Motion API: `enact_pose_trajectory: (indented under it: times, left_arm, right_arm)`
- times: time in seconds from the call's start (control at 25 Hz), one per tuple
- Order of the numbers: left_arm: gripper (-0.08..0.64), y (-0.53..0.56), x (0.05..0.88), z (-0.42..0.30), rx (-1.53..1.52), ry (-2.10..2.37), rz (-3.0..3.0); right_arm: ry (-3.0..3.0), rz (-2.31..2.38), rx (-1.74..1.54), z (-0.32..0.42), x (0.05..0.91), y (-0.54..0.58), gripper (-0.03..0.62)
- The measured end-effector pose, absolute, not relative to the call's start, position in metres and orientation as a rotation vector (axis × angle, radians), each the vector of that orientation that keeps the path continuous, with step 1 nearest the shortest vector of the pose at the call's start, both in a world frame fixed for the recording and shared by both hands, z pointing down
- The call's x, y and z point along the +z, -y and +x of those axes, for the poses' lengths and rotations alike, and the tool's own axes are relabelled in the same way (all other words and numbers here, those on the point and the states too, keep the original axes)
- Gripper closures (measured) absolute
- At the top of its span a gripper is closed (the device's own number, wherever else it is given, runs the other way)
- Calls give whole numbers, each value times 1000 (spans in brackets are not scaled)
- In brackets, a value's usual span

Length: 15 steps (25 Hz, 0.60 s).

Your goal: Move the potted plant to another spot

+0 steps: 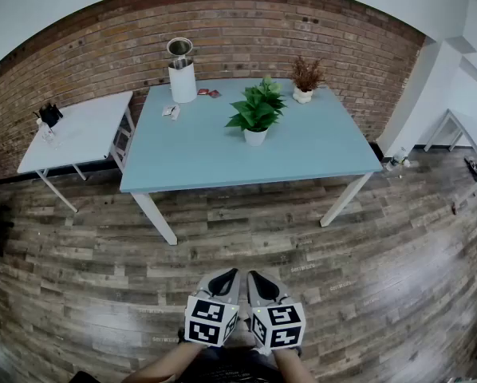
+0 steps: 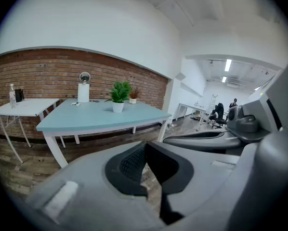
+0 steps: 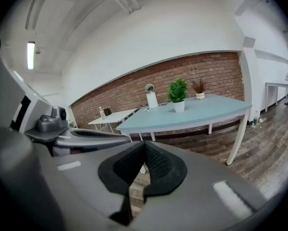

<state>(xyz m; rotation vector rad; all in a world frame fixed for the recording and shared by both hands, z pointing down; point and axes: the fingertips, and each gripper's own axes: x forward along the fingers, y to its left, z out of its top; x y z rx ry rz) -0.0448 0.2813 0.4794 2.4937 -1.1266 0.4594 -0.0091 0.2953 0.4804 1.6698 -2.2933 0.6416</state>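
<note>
A green leafy plant in a white pot (image 1: 256, 115) stands near the middle of the light-blue table (image 1: 206, 162); the same potted plant (image 2: 119, 95) (image 3: 177, 94) shows far ahead in both gripper views. My left gripper (image 1: 227, 278) and right gripper (image 1: 257, 279) hang side by side over the wooden floor, well short of the table. Both have their jaws shut with nothing between them, tips touching in the left gripper (image 2: 145, 150) view and the right gripper (image 3: 144, 150) view.
A dried reddish plant in a white pot (image 1: 305, 79) sits at the table's far right corner, a white cylinder with a round mirror (image 1: 181, 72) at the far left. A small white side table (image 1: 79, 130) stands left. Brick wall behind. Another white table (image 1: 470, 134) stands at right.
</note>
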Motion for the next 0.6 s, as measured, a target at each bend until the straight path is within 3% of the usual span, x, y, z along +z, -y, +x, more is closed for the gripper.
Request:
enact_pose_trajectory:
  times: [0.6]
  left_arm:
    - [558, -274, 479, -73, 450, 1037, 2549]
  right_arm:
    - [2246, 1729, 591, -41, 474, -285, 586]
